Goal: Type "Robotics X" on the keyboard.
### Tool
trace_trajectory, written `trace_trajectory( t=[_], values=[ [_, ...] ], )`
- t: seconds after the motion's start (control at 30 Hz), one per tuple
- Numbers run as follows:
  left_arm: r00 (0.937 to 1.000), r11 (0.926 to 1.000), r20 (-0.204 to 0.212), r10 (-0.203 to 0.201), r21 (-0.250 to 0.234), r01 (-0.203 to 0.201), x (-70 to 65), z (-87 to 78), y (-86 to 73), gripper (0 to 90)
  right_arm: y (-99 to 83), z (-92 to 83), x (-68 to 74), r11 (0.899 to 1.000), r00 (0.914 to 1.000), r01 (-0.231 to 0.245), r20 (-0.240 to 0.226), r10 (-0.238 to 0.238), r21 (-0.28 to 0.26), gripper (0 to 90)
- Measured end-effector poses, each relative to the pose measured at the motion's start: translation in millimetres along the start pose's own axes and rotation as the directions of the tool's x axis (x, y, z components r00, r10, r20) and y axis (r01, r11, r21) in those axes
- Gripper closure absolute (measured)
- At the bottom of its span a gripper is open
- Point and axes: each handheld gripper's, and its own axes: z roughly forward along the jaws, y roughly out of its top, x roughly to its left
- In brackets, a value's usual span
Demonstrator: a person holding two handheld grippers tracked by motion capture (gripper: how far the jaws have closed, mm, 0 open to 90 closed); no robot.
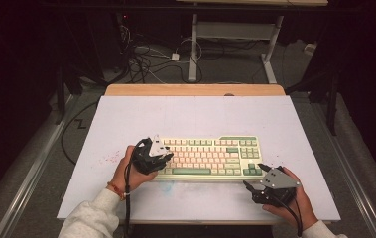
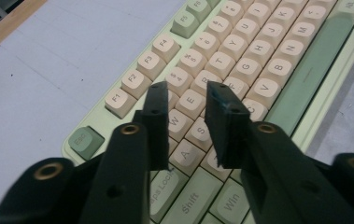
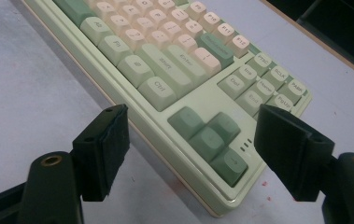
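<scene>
A cream and green keyboard (image 1: 210, 153) lies across the middle of the white tabletop (image 1: 185, 114). My left gripper (image 1: 167, 158) hovers over the keyboard's left end. In the left gripper view, the left gripper (image 2: 186, 86) has its jaws a small way apart above the W and E keys of the keyboard (image 2: 258, 46), with nothing held between them. My right gripper (image 1: 253, 174) sits at the keyboard's near right corner. Seen from the right gripper view, the right gripper (image 3: 191, 112) is wide open, and the green arrow keys (image 3: 209, 137) lie beyond the gap.
A wooden strip (image 1: 195, 89) edges the table's far side. Beyond it, on the floor, stand a desk's white legs (image 1: 193, 49) among tangled cables (image 1: 141, 59). Faint red specks (image 1: 108, 159) mark the tabletop left of the keyboard.
</scene>
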Motion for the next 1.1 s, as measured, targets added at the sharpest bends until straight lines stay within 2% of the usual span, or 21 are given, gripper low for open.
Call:
trace_trajectory(
  t=[0.17,0.23,0.27,0.37,0.43,0.47,0.6,0.67,0.8,0.9,1.1],
  values=[
    [0.9986,0.9996,-0.052,0.009,-0.026,-0.011,-4.1,-3.4,-2.2,49.4,-0.1,-0.1,-0.6,1.0,1.0,-0.002,0.004,0.002,0.001,27.0],
    [0.9985,0.9992,-0.055,0.006,-0.038,-0.008,-5.2,-4.7,-4.0,44.2,-0.3,-0.2,-1.3,1.0,1.0,-0.005,0.004,0.005,0.002,27.1],
    [0.9973,0.9989,-0.072,0.014,-0.043,-0.017,-5.3,-5.3,-4.4,39.8,-0.4,0.1,-1.7,1.0,0.9999,-0.009,0.006,0.009,0.004,27.2],
    [0.9961,0.9985,-0.087,0.013,-0.051,-0.017,-7.3,-7.5,-9.3,31.1,-0.5,0.2,-2.4,1.0,0.9999,-0.013,0.009,0.013,0.005,27.3],
    [0.9972,0.9985,-0.075,-0.004,-0.055,0.0,-6.4,-8.9,-13.9,26.1,-0.4,-0.2,-2.7,1.0,0.9999,-0.013,0.011,0.013,0.004,27.3],
    [0.9963,0.9984,-0.086,-0.007,-0.056,0.002,-7.0,-9.3,-17.1,24.5,-0.5,-0.4,-2.9,1.0,0.9998,-0.015,0.013,0.015,0.005,27.3],
    [0.9944,0.9978,-0.105,-0.006,-0.067,-0.001,-9.1,-14.3,-27.3,21.5,-0.8,-0.4,-3.4,1.0,0.9997,-0.018,0.016,0.018,0.006,27.3],
    [0.9957,0.9971,-0.092,-0.014,-0.076,0.007,-9.0,-16.5,-30.4,20.2,-0.8,-0.6,-3.7,1.0,0.9997,-0.02,0.017,0.02,0.005,27.4],
    [0.9956,0.9957,-0.094,-0.001,-0.093,-0.008,-12.5,-21.4,-36.4,19.1,-0.8,-0.6,-4.2,1.0,0.9995,-0.024,0.019,0.024,0.005,27.3],
    [0.9953,0.9954,-0.096,0.016,-0.093,-0.025,-15.5,-24.0,-41.2,18.8,-0.8,-0.8,-4.7,1.0,0.9994,-0.026,0.022,0.026,0.003,27.3],
    [0.9944,0.9966,-0.106,0.01,-0.08,-0.018,-15.3,-28.3,-51.8,19.3,-0.8,-0.8,-5.2,0.999,0.9993,-0.032,0.019,0.032,0.004,27.4]
  ],
)
